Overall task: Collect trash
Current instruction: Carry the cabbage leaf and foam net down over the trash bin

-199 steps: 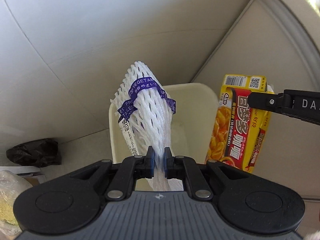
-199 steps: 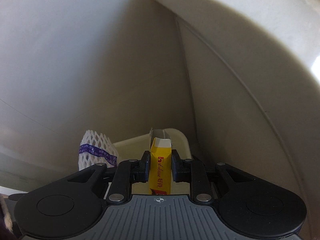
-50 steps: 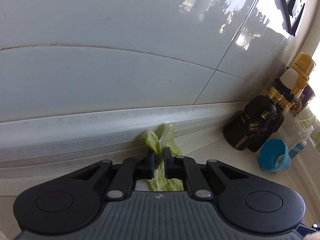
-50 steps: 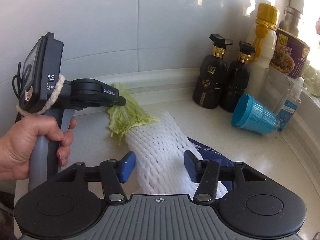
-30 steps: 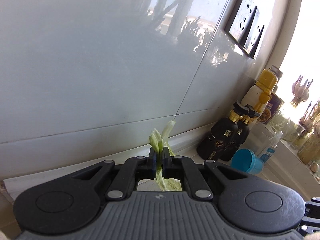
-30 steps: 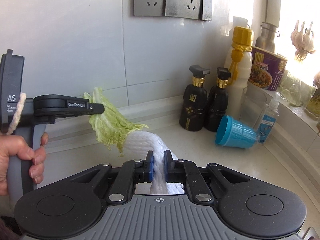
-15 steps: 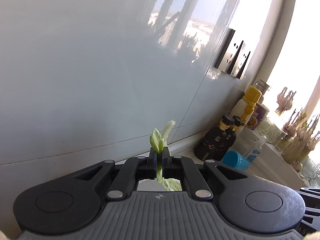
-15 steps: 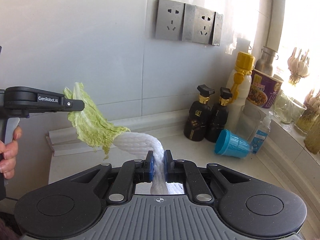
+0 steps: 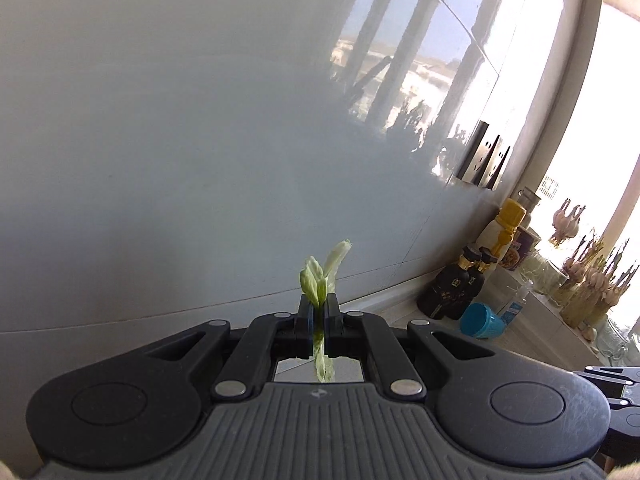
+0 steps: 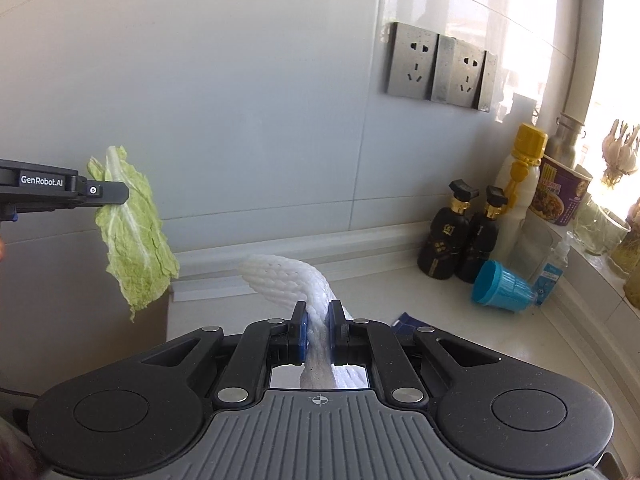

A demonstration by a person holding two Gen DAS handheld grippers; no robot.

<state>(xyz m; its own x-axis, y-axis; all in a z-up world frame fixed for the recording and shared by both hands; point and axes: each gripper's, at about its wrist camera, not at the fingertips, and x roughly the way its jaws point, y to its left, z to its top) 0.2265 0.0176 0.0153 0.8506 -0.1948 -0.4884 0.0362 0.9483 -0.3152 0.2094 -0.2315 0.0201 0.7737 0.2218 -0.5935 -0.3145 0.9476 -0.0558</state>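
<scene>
My left gripper [image 9: 319, 311] is shut on a green cabbage leaf [image 9: 322, 275], seen edge-on and held up in the air before the tiled wall. In the right wrist view the same leaf [image 10: 134, 240] hangs flat from the left gripper [image 10: 120, 193] at the left. My right gripper [image 10: 318, 320] is shut on a white foam net sleeve [image 10: 286, 278], lifted above the counter; its free end curls up and to the left.
On the counter [image 10: 400, 292] at the right stand two dark bottles [image 10: 460, 236], a white bottle with a yellow cap [image 10: 520, 184], a noodle cup [image 10: 560, 190] and a tipped blue cup [image 10: 502, 286]. A blue wrapper [image 10: 408, 320] lies behind my right gripper. Wall sockets [image 10: 440, 68] sit above.
Both grippers have risen from the counter with their loads. The leaf and the net sleeve now hang clear of the counter, and the views tilt up toward the wall.
</scene>
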